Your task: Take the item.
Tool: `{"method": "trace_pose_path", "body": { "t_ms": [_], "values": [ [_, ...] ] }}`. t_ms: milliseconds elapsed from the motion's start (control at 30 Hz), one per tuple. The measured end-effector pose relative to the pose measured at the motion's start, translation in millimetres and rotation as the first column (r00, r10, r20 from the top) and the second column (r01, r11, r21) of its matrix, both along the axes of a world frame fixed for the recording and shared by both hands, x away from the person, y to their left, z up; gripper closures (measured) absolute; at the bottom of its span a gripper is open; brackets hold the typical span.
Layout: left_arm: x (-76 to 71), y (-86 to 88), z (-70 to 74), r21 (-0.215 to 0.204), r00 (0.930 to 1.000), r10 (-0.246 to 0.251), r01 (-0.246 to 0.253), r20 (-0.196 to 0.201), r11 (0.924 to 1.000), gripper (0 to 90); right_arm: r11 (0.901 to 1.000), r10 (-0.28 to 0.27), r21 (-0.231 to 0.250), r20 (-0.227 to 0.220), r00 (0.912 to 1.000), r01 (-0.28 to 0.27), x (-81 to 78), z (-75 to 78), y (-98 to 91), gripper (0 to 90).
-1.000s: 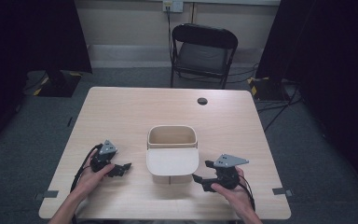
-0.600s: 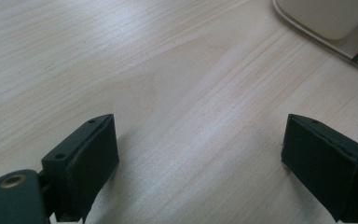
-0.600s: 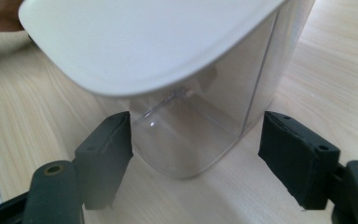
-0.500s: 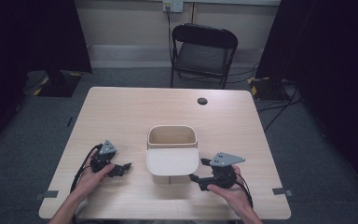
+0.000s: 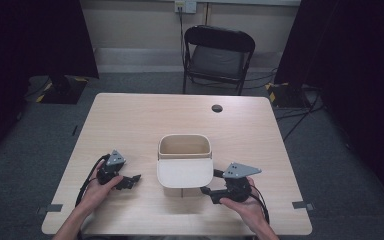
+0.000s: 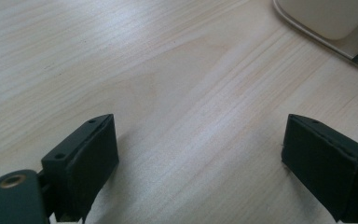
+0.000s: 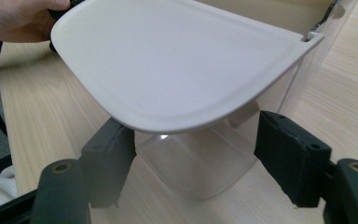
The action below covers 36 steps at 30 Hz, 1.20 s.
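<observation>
- Cream-lidded clear plastic container (image 5: 184, 162) stands mid-table on the pale wooden table (image 5: 145, 115), lid flap hanging forward.
- Right gripper (image 5: 211, 182): jaws part open, just been closing, either side of the container's near corner, pads not pressing.
- Left gripper (image 5: 132, 181): jaws wide, empty, over bare wood.

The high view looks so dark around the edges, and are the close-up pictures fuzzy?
High view: the table is lit, the room around it falls into black. Left gripper view: a pale sheen lies on the wood, and the near jaws are soft. Right gripper view: the white lid is evenly lit, with a small glint on the clear container below.
</observation>
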<state>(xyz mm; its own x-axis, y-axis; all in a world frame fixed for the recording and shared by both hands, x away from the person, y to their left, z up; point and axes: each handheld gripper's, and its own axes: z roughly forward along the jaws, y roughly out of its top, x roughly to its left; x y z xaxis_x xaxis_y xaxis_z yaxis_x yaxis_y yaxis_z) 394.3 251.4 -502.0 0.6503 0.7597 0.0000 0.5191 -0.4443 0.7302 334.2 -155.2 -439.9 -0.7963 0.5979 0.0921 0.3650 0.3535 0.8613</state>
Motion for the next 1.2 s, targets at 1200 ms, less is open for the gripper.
{"method": "trace_pose_path", "body": {
  "t_ms": [1200],
  "values": [
    [-0.1, 0.1, 0.2, 0.005, 1.0000, 0.001, -0.001, 0.004, 1.0000, 10.0, 0.9982, 0.001, 0.059, 0.050, 0.9987, -0.003, -0.3, 11.6, -3.3, 28.3]
  ]
}}
